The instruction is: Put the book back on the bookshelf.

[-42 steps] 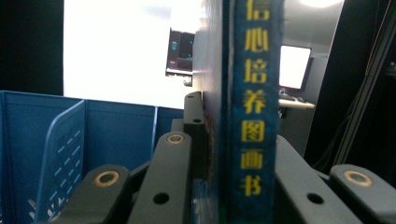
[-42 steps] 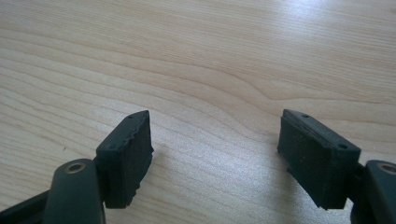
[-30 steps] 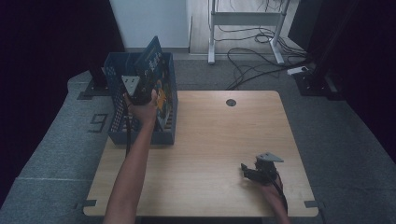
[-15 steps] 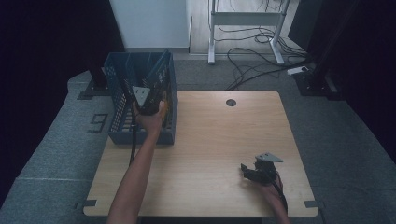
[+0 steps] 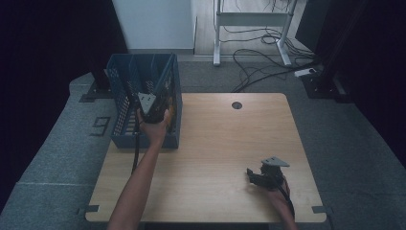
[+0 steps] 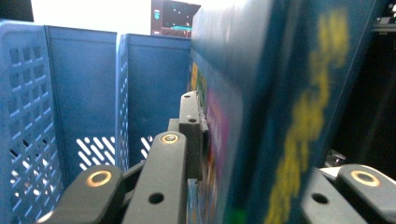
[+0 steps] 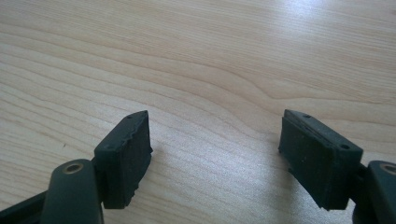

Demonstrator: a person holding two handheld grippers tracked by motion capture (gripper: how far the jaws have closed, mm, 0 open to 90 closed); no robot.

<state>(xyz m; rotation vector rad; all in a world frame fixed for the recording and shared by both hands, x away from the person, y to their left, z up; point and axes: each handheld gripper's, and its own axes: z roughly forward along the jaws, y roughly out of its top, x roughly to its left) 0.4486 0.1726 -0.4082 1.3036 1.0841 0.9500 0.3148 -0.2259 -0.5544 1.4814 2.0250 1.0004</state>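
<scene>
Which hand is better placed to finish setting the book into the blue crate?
Left. The left gripper is shut on the book, already inside the blue crate. The right gripper rests open on the table, far away.

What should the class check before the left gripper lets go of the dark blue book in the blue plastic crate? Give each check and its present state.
1. Left gripper shut on the dark blue book with yellow lettering: ok.
2. Book inside the blue perforated plastic crate: ok.
3. Book resting on the crate floor: cannot tell.
4. Book upright: ok, roughly.
5. Right gripper open, apart on the light wooden table: ok.
</scene>
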